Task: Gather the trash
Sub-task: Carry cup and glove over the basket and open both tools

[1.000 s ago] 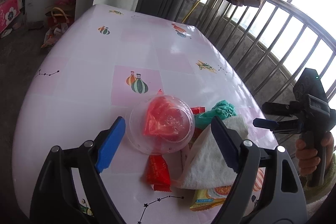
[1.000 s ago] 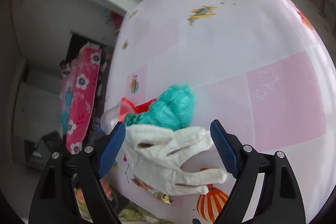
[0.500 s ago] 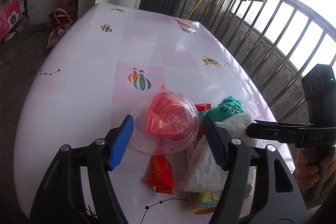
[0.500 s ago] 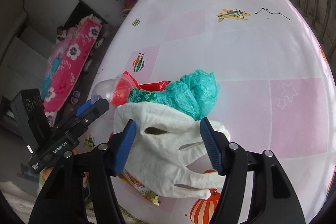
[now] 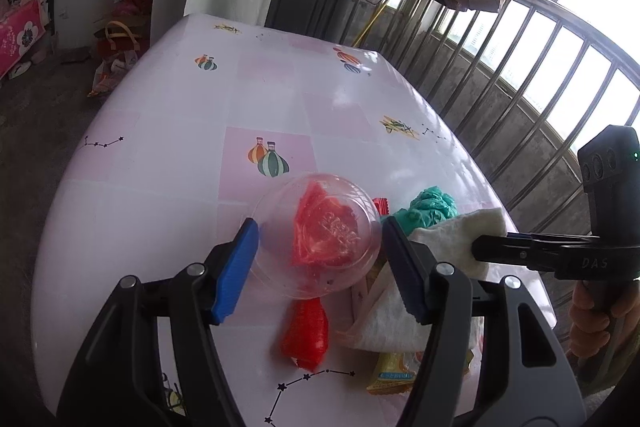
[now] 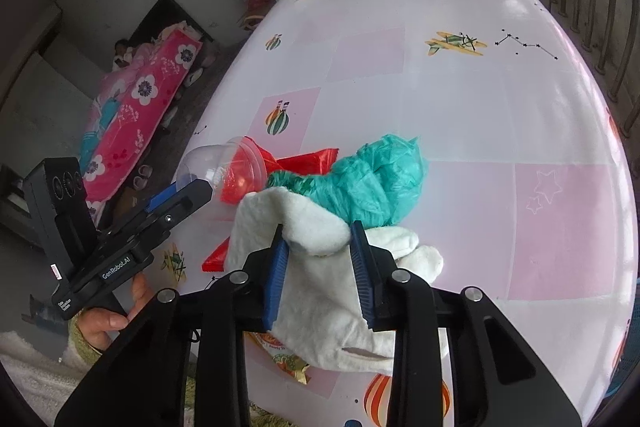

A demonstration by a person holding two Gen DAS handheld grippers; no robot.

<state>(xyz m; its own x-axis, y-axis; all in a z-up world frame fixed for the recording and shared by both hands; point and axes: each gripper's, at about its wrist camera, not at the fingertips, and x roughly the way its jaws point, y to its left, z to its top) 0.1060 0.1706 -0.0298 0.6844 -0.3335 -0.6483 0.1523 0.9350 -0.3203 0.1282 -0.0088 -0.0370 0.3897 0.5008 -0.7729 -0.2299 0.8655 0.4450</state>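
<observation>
We see our trash piled at the near edge of the pink patterned table (image 5: 168, 163). Crowding it are a teal plastic bag (image 6: 376, 183) just behind the white glove (image 6: 320, 287), red wrappers (image 5: 306, 331), and a yellow snack packet (image 5: 390, 373) partly under the glove. Our right gripper (image 6: 320, 259) pinches a raised fold of the glove at its cuff end; the glove lies flat, fingers pointing to the right in the right wrist view. Our left gripper (image 5: 316, 267) straddles the clear domed lid (image 5: 316, 239), jaws spread, pads close to its rim; we cannot tell whether they touch. The lid lies on its side over a red wrapper.
</observation>
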